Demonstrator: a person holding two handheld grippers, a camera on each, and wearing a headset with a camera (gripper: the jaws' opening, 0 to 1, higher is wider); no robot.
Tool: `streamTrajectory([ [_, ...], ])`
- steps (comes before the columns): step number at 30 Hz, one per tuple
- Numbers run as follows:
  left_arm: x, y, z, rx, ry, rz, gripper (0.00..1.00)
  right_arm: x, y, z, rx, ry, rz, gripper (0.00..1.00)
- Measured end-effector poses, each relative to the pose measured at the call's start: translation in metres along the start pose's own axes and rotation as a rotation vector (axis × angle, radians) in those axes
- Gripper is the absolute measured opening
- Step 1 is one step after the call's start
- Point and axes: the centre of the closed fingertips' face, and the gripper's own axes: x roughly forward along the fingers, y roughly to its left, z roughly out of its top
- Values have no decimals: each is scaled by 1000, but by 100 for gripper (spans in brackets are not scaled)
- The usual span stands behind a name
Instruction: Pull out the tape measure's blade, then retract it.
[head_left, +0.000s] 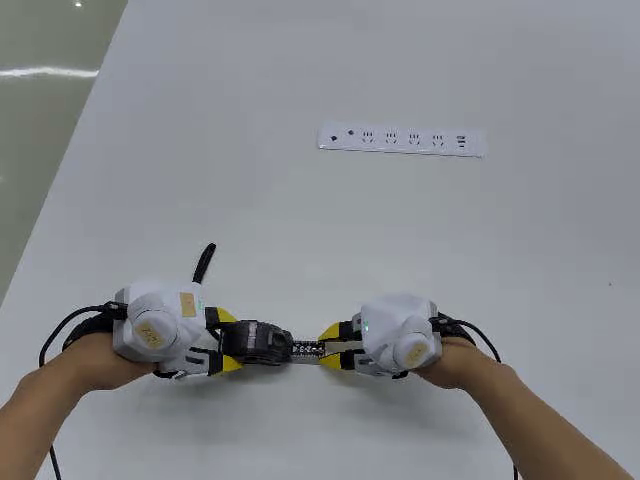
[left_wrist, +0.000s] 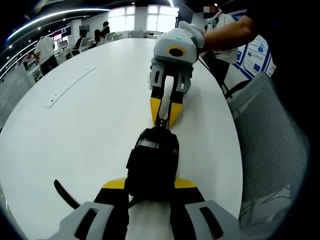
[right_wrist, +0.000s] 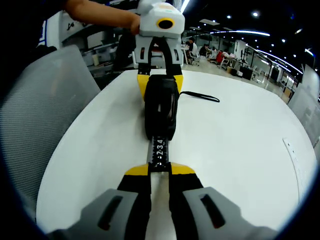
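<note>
The big white worktop (head_left: 300, 200) lies under us. Close to us, low over it, our left hand-held gripper (head_left: 228, 341) squeezes the black tape measure (head_left: 258, 343) by its two sides. Our right hand-held gripper (head_left: 330, 347) pinches the end of the blade (head_left: 308, 350). The two are close together, so only a short bit of blade is out, with small numbers on it. We think the pull is at its very start. If the right jaws pinch too softly, the thin blade can slip free and snap back into the tape measure. If we pull crooked, the blade can bend, or the tape measure can twist out of the left jaws. The thin black strap (head_left: 204, 262) lies behind on the worktop.
</note>
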Motion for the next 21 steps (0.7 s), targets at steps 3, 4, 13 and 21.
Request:
streamTrajectory([
  [3, 0, 0, 0, -1, -1, -1, 28, -3, 0, -3, 0, 3, 1, 10],
  [4, 0, 0, 0, -2, -2, -1, 28, -5, 0, -4, -1, 4, 1, 10],
  [13, 0, 0, 1, -5, -2, -4, 28, -15, 0, -12, 0, 14, 0, 10],
  [21, 0, 0, 1, -5, -3, -4, 28, -22, 1, -18, 5, 20, 3, 10],
])
